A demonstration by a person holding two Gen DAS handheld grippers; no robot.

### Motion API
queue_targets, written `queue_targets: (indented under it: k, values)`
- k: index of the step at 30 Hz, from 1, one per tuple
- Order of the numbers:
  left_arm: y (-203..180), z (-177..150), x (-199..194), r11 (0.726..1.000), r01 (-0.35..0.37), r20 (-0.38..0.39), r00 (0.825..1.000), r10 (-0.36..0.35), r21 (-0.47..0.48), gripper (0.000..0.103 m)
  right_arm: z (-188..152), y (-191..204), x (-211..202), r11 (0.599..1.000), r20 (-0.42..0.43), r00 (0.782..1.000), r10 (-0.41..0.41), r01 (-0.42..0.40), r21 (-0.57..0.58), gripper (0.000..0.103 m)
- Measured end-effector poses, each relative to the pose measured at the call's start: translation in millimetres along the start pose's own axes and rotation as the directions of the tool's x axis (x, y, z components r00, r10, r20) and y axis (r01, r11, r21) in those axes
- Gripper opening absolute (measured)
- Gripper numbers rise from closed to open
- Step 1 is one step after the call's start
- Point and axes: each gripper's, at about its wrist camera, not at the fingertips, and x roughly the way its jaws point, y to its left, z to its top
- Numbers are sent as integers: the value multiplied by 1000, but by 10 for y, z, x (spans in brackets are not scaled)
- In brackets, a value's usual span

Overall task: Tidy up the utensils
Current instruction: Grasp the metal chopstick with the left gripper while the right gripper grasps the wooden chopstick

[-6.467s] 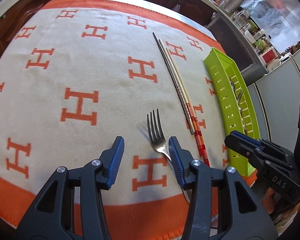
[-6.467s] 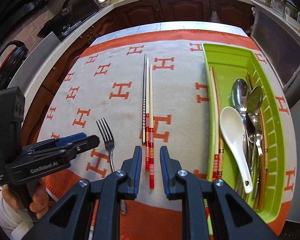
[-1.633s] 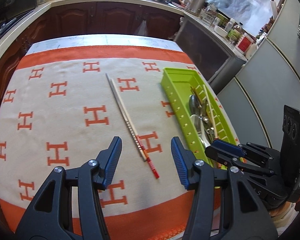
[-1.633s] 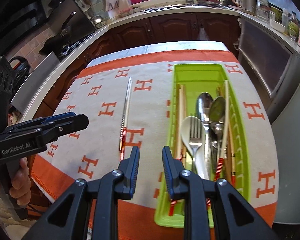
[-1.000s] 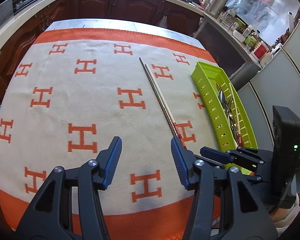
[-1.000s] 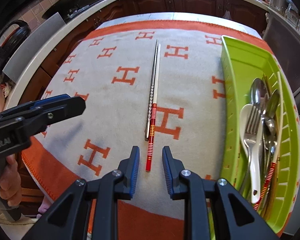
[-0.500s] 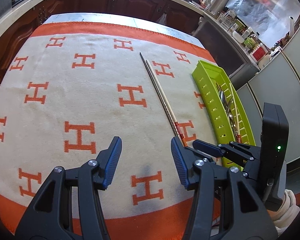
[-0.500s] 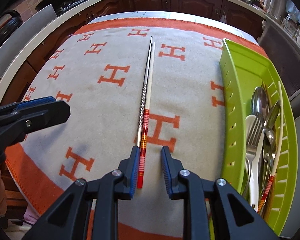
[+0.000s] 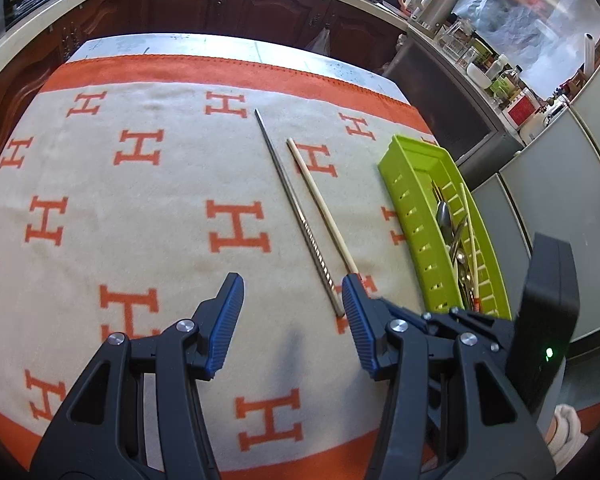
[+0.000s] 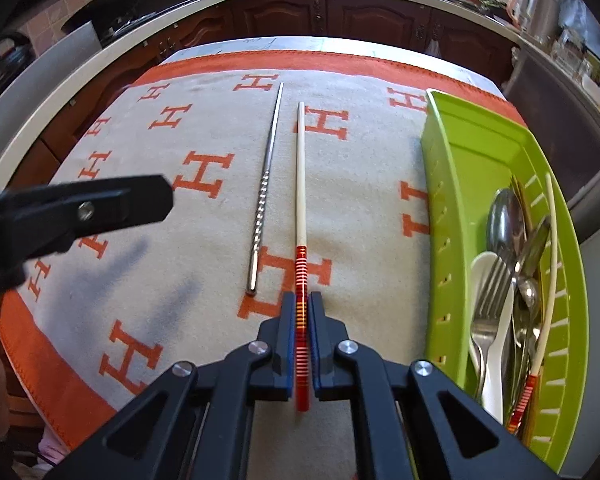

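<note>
Seen from the left wrist, the left gripper point(image 9: 292, 308) hangs spread and empty over the cloth point(image 9: 140, 240). From the right wrist, the right gripper point(image 10: 301, 320) is clenched on the red-banded chopstick point(image 10: 300, 184), likely light, stiff and slippery; the metal chopstick point(image 10: 266, 184) lies beside it, with open cloth before the green tray point(image 10: 444, 200).

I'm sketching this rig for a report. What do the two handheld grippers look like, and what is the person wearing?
The left gripper and right gripper are both black plastic scissor-style frames with silver rivets and blue ribbed pads on the fingers. A black box with a green light sits on the right one. A whitish cuff shows at its hand.
</note>
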Motion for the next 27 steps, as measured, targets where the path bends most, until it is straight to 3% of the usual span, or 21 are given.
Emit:
queue_targets:
  k: [8, 13, 15, 17, 22, 27]
  values:
    - [-233, 263, 328, 997, -82, -10, 997, 82, 0, 48, -29, -207, -183, 989, 68, 994, 83, -91, 121, 5]
    - [-369, 300, 630, 983, -180, -62, 981, 182, 25, 48, -30, -354, -364, 979, 122, 987, 106, -125, 161, 5]
    - [-426, 303, 751, 975, -219, -79, 972, 221, 34, 42, -44, -413, -441, 975, 144, 983, 115, -139, 172, 5]
    - [-441, 286, 845, 971, -238, -104, 965, 241, 41, 24, -62, -461, -497, 972, 159, 980, 120, -148, 180, 5]
    - [-484, 288, 928, 961, -274, -110, 954, 278, 44, 6, -144, -586, -614, 967, 186, 975, 124, -161, 200, 5]
    - [-475, 291, 906, 970, -245, -116, 963, 244, 8, 3, -228, -669, -663, 961, 196, 972, 128, -171, 220, 5]
